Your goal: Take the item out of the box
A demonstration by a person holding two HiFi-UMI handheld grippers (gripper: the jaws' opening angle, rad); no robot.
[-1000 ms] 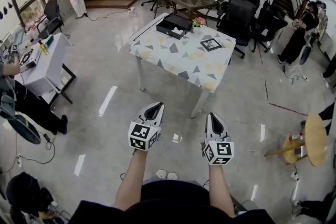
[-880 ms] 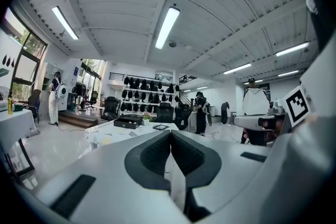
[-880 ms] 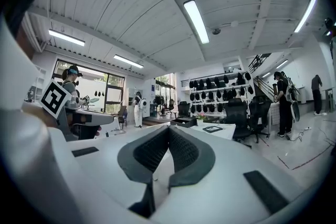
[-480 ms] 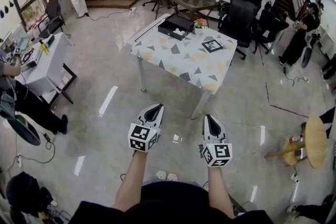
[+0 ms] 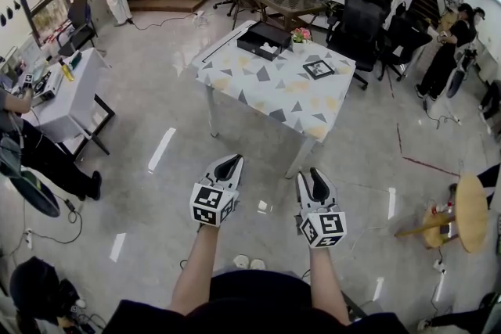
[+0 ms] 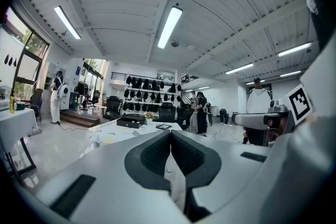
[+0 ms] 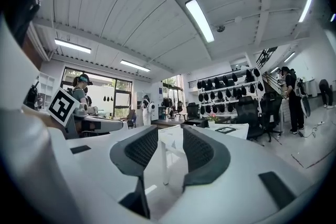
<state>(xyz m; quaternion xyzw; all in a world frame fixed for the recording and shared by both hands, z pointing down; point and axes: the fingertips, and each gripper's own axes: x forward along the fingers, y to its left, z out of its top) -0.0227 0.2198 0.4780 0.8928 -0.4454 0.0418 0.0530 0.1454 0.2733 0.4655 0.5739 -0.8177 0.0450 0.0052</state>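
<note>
The black box (image 5: 264, 37) is seen lying flat at the far left corner of the patterned table (image 5: 266, 94), well ahead of both grippers and untouched. Its long axis is laid along the table's far edge, running in the head view from upper left to lower right. One short end is thus turned toward the small pot of flowers (image 5: 297, 34) just beside it. The box is open at the top, and a pale item (image 5: 268, 48) is seen inside, close to the nearer long wall; its shape is too small to be made out. A black square marker card (image 5: 318, 68) is laid flat further right on the table, apart from the box.

The left gripper (image 5: 229, 162) is held above the floor (image 5: 156, 90) with its jaws pressed together and nothing caught between them. The right gripper (image 5: 311, 177) is held beside it. Its jaws have just been opening and are spread, with nothing between them; only a table leg and the floor are seen through the gap. Both grippers are pointed toward the table.
</note>
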